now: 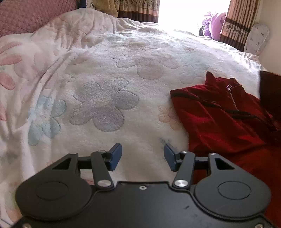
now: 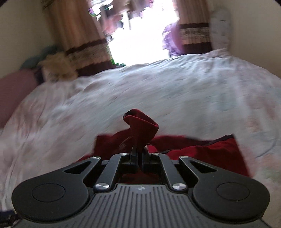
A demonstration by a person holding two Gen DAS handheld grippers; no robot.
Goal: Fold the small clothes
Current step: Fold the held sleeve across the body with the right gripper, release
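A small dark red garment (image 1: pixel 224 121) with a zip collar lies on the white flower-pattern blanket (image 1: pixel 112 98), at the right of the left wrist view. My left gripper (image 1: pixel 142 156) is open and empty, just left of the garment's near edge. My right gripper (image 2: pixel 139 156) is shut on a fold of the red garment (image 2: pixel 140 126), which sticks up between the fingers; the rest of the cloth (image 2: pixel 202 152) spreads below and to the right. The right wrist view is blurred by motion.
A pink quilted pillow (image 1: pixel 26 15) lies at the bed's far left. Striped curtains (image 1: pixel 235 22) and a bright window stand beyond the bed, with a purple item (image 1: pixel 213 24) beside them. A beige soft item (image 2: pixel 58 68) sits by the left curtain.
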